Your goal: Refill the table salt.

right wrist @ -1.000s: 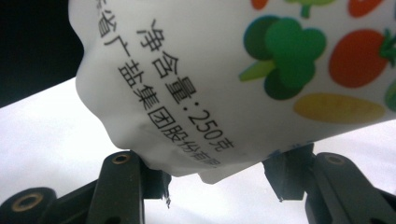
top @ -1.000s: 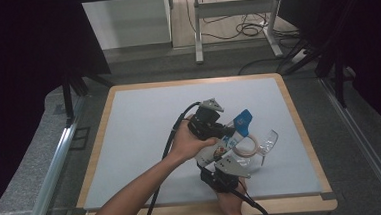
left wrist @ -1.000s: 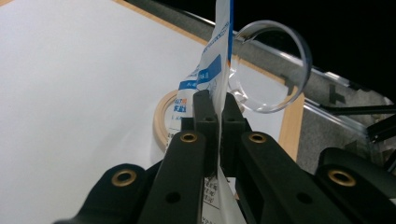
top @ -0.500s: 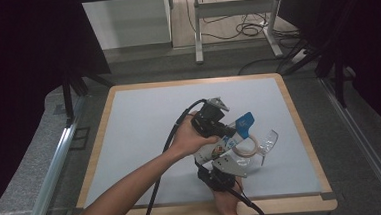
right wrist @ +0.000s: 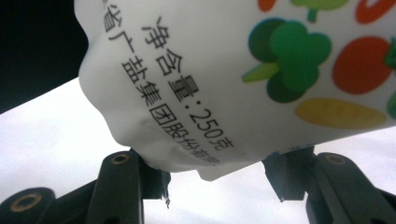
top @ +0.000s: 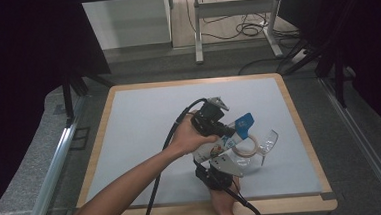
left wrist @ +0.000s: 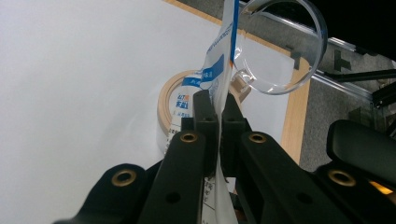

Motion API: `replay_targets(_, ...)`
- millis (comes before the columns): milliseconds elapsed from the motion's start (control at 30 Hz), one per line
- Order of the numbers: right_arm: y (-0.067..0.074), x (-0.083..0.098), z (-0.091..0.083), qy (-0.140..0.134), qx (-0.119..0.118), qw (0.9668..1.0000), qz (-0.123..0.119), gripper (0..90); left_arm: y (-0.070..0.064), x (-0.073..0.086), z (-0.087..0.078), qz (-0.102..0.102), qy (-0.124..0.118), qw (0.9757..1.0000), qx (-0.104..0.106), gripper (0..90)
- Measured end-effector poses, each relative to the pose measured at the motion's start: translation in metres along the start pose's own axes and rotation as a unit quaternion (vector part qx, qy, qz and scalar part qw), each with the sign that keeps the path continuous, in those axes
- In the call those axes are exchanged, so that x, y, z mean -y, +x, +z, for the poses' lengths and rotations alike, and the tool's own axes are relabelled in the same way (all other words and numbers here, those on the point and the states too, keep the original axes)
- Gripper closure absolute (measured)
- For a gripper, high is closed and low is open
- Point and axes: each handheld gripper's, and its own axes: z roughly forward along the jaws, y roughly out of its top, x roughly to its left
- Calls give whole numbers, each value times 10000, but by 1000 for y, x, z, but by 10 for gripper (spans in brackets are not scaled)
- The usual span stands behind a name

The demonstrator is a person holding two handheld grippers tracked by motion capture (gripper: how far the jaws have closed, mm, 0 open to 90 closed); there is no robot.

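So a white printed bag [top: 220,148] is being held up off the worktop [top: 144,120] by both grippers, a bit toward the near right part of the board — closer to the near edge than the far one. The left gripper [top: 219,128] is clamped tight on the bag's flat top edge; in the left gripper view its jaws are seen pressed together with the thin blue-and-white film [left wrist: 219,74] pinched between them. The right gripper [top: 217,172] is brought in from the near edge and is closed partway on the bag's bulging lower end — in the right gripper view the plump white body [right wrist: 243,79], printed with vegetables and black text, is squeezed between the two pads. Just right of the bag a tape roll [top: 246,146] is laid flat on the worktop, and a clear round dish [top: 267,142] is seen just beside it, toward the right edge. Whether dish and roll are touching can't be told.
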Motion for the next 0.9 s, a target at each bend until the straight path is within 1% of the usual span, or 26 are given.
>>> replay_targets(133,1,-1,0,-14,22,10000,44,486,0,-3,1,8,100,9999,22,900)
replay_targets(367,1,-5,0,-119,28,9994,316,487,-1,-12,3,26,246,9997,41,900)
replay_targets(433,2,-6,0,-139,40,9991,401,487,-1,-14,4,1,258,9997,52,900)
replay_targets(533,3,-8,0,-171,53,9984,532,487,-2,-16,6,34,289,9996,37,900)
replay_targets(667,4,-8,1,-201,67,9981,582,487,-3,-17,8,73,419,9991,48,900)
replay_targets(700,4,-8,2,-192,80,9981,579,487,-3,-18,9,61,440,9990,91,900)
replay_targets(833,5,-9,3,-176,127,9982,565,487,-2,-19,10,71,480,9988,104,900)
replay_targets(900,5,-10,4,-160,129,9984,534,487,0,-20,11,57,490,9987,142,900)
